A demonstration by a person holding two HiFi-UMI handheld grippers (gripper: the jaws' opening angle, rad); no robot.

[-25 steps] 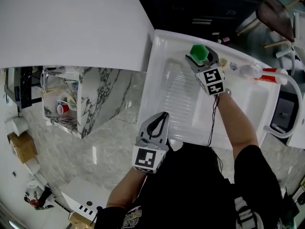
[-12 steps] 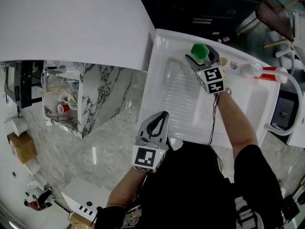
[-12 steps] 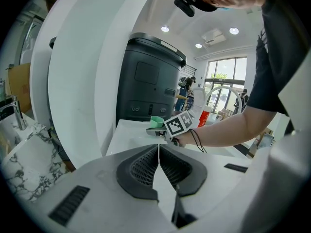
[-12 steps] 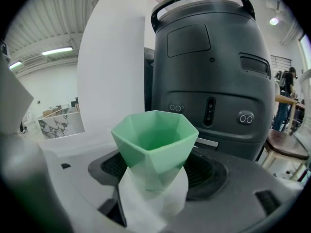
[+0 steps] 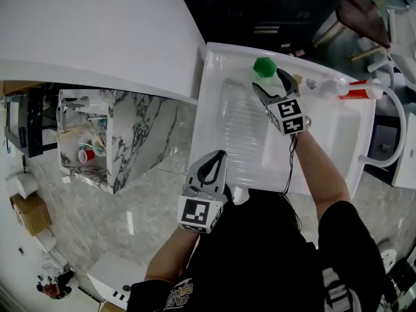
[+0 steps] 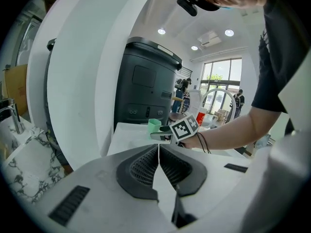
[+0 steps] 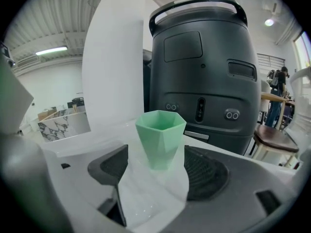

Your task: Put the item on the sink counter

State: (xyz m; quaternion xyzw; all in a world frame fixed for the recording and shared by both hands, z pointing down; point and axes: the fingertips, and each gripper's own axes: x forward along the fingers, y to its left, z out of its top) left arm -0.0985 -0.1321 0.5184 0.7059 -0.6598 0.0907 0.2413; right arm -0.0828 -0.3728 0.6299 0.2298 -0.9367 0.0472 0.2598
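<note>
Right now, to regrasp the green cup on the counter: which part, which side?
Take the green cup across two opposite flat facets at mid-height, coming from the basin side, where the right gripper faces it. It stands upright and narrows toward the base, so a low grip may slip. The jaws have just been opening; the cup sits in their gap, pads clear.

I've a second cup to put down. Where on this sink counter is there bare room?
The ribbed drainboard, between the counter's left rim and the right claw, is bare. The back left corner beside the green cup is free too. The back right is crowded: red-and-white tube and small items by the faucet.
</note>
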